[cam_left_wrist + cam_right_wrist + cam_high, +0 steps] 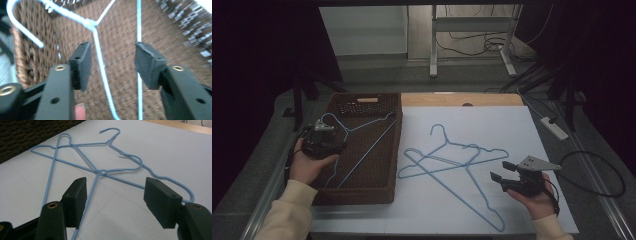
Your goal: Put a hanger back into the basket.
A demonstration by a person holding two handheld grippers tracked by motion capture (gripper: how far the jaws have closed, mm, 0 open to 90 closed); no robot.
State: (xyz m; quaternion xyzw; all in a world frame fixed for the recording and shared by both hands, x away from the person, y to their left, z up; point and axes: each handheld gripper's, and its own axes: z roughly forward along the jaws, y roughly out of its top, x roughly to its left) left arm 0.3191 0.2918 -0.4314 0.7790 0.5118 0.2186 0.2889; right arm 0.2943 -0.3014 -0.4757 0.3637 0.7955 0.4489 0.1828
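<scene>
Blue hanger point(100, 62), blurred, apparently loose between the left tool's point(112, 62) wide-open jaws.

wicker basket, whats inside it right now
One blue wire hanger lies inside the wicker basket. The left gripper, jaws open above it, hides part of the hanger and the floor beneath.

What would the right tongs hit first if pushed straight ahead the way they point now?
Probably the crossed blue wire hangers lying on the white table sheet. The open right tongs aim at their tangle, with one wire already running between the jaws. Depth is unclear; low down, the sheet might come first.
</scene>
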